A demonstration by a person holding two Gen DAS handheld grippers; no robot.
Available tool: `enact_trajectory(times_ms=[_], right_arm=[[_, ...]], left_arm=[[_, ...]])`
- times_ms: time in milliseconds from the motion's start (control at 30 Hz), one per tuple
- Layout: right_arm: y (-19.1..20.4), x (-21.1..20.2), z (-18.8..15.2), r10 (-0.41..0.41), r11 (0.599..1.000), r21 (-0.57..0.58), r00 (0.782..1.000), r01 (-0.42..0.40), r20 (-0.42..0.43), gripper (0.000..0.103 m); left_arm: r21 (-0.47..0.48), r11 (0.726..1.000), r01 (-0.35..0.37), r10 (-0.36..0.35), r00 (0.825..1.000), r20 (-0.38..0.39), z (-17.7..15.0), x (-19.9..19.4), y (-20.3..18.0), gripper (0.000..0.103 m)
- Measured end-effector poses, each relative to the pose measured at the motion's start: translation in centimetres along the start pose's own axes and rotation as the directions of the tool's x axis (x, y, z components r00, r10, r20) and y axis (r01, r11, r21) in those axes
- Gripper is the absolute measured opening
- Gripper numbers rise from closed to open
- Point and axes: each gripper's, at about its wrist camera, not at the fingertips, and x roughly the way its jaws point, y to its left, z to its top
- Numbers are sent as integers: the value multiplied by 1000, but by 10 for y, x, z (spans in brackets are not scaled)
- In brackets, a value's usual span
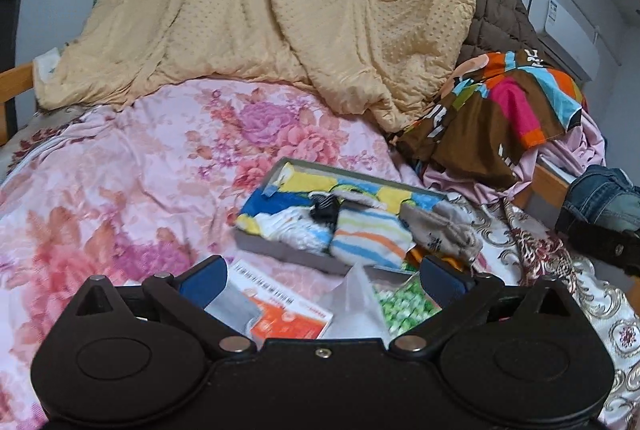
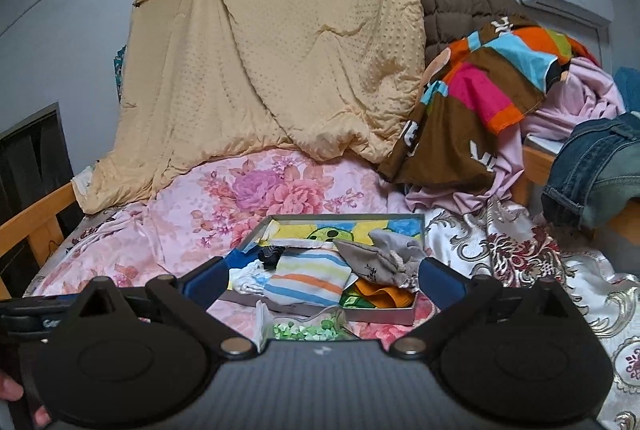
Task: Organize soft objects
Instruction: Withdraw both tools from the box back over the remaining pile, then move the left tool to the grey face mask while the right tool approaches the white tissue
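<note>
Most of the small soft stuff was already in the grey tray [image 2: 416,314] on the bed: the striped sock [image 2: 308,280] in the middle, a grey drawstring pouch [image 2: 384,262] just right of it. A bag of green bits [image 2: 308,330] still sat outside the tray's near edge. My left tool [image 1: 322,280] and right tool [image 2: 322,280] were both spread wide, gripping nothing, hovering just short of the tray.

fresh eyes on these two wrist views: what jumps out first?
The big beige quilt draped up the back wall dominates, with the pink floral bedspread below it. On the right sits a heap topped by a brown multicolour cloth. Centre front, a shallow grey tray holds a striped sock bundle and a grey drawstring pouch. Both grippers, left and right, are open and empty.
</note>
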Motion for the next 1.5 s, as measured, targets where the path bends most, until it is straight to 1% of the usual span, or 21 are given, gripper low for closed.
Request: enact_trajectory(times_ms=[267,667,767,867,1000,1067,1200,1300,1500], right_arm=[[7,-2,-10,9,1000,7,1000,-8,-19,103],[26,6,-24,18,999,-38,998,-20,-53,103],[30,9,-28,21,999,-47,998,-24,-66,103],[34,11,-32,24,998,-56,997,-29,-79,103],[41,16,-37,33,997,-69,995,-40,-98,103],[46,19,-40,38,996,-79,993,-47,-110,103],[56,25,-46,53,992,-102,989,-67,-137,103],[62,30,-51,67,989,-123,985,-87,-158,103],[70,37,-60,86,981,-153,977,-117,-195,103]], left_arm=[[3,998,-55,55,998,15,-15,-20,24,102],[16,996,-92,92,996,7,-37,-23,45,102],[15,994,-110,110,994,-10,-42,-23,50,102],[15,989,-144,145,989,-33,-46,-21,58,102],[28,980,-198,200,979,-47,-48,-23,65,102],[19,975,-222,223,973,-66,-49,-22,68,102],[13,973,-229,229,968,-101,-51,-18,73,102],[19,969,-247,248,962,-116,-53,-13,77,102],[-27,963,-267,259,951,-167,-56,-3,89,102]])
